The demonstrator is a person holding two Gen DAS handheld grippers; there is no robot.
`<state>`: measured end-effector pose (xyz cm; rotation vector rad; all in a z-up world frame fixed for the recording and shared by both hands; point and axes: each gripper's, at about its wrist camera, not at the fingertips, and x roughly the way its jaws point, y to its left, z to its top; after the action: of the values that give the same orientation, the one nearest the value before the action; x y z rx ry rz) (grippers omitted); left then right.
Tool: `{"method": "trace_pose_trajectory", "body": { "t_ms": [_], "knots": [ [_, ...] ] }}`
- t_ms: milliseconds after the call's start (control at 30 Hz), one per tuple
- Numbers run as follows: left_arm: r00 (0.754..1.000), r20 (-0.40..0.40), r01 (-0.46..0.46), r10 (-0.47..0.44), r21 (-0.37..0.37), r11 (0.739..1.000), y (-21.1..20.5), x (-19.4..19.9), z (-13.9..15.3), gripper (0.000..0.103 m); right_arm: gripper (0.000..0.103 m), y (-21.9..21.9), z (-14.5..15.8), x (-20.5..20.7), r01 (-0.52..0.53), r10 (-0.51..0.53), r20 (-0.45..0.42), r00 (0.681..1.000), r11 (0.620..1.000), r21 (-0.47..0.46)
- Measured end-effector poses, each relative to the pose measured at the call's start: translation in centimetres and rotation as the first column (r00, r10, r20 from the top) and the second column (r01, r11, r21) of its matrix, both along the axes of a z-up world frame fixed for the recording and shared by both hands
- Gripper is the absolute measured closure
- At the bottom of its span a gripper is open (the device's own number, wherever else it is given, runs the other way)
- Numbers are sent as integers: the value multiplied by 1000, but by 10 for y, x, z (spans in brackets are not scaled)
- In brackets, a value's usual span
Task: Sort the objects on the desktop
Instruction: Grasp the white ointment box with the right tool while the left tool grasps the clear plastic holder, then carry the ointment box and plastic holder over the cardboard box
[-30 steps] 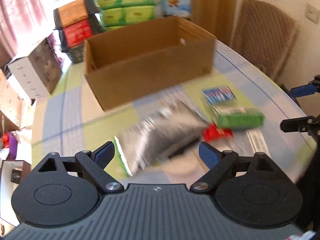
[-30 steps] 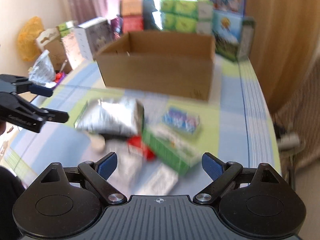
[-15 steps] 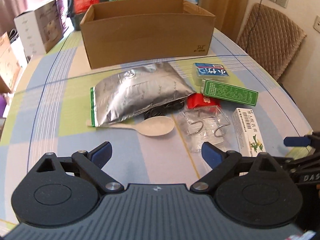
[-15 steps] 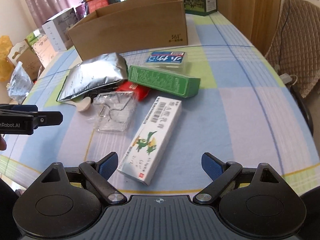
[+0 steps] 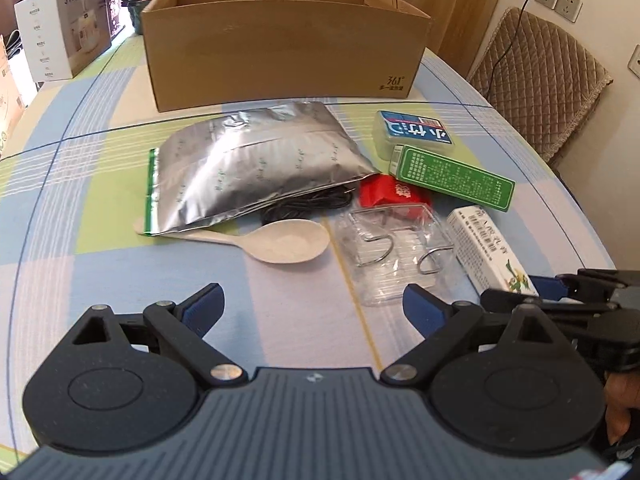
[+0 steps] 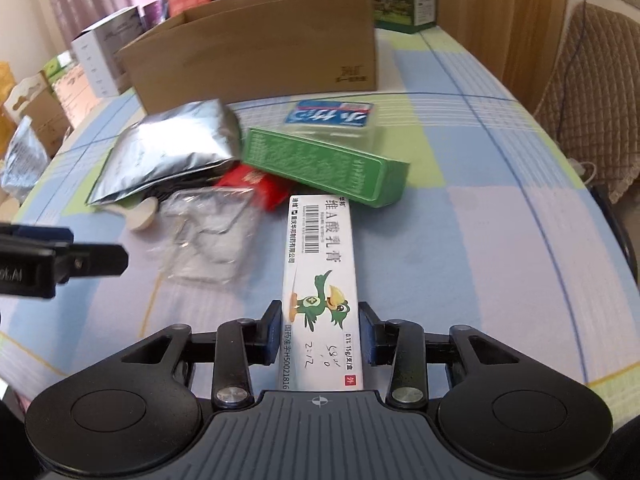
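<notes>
A loose heap lies on the checked tablecloth: a silver foil pouch (image 5: 256, 164), a pale spoon (image 5: 288, 240), a clear hook pack (image 5: 394, 252), a red packet (image 5: 390, 196), a green box (image 5: 452, 178) and a blue-labelled box (image 5: 412, 132). Nearest the front lies a white ointment box (image 6: 320, 264), flat on the table, and my right gripper (image 6: 320, 332) is shut on its near end. My left gripper (image 5: 312, 306) hovers open just short of the spoon and the hook pack, holding nothing. A black cord is partly hidden under the pouch.
An open cardboard box (image 5: 280, 40) stands behind the heap. Stacked product cartons (image 5: 64, 40) line the table's far and left sides. A padded chair (image 5: 540, 92) stands off the right edge. The left gripper (image 6: 60, 256) shows at the left of the right wrist view.
My right gripper has moved forward over the white ointment box and its fingers have shut on it. The left gripper has moved slightly closer to the heap, still open.
</notes>
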<state>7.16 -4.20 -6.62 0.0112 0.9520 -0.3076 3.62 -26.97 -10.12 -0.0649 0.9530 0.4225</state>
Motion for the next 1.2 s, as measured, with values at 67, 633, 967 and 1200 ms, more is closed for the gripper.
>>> {"method": "trace_pose_trajectory", "body": {
  "t_ms": [67,633,967,1200],
  "knots": [
    [1000,-2,10,-11,-15,1000,-7,0,-2,9,68,-10,0,6,27,-27,2,1000,1000,5],
    [1000,26,17,-15,-44,999,-66,27,-31,10,67,-35,0,17,65,-66,41,997,998,26],
    [999,44,18,-20,27,999,-74,25,-31,39,67,-25,-3,12,21,-19,83,996,999,-26],
    [996,52,66,-70,68,995,-74,1,-26,43,67,-23,-3,10,9,-4,95,995,999,-47]
  ]
}}
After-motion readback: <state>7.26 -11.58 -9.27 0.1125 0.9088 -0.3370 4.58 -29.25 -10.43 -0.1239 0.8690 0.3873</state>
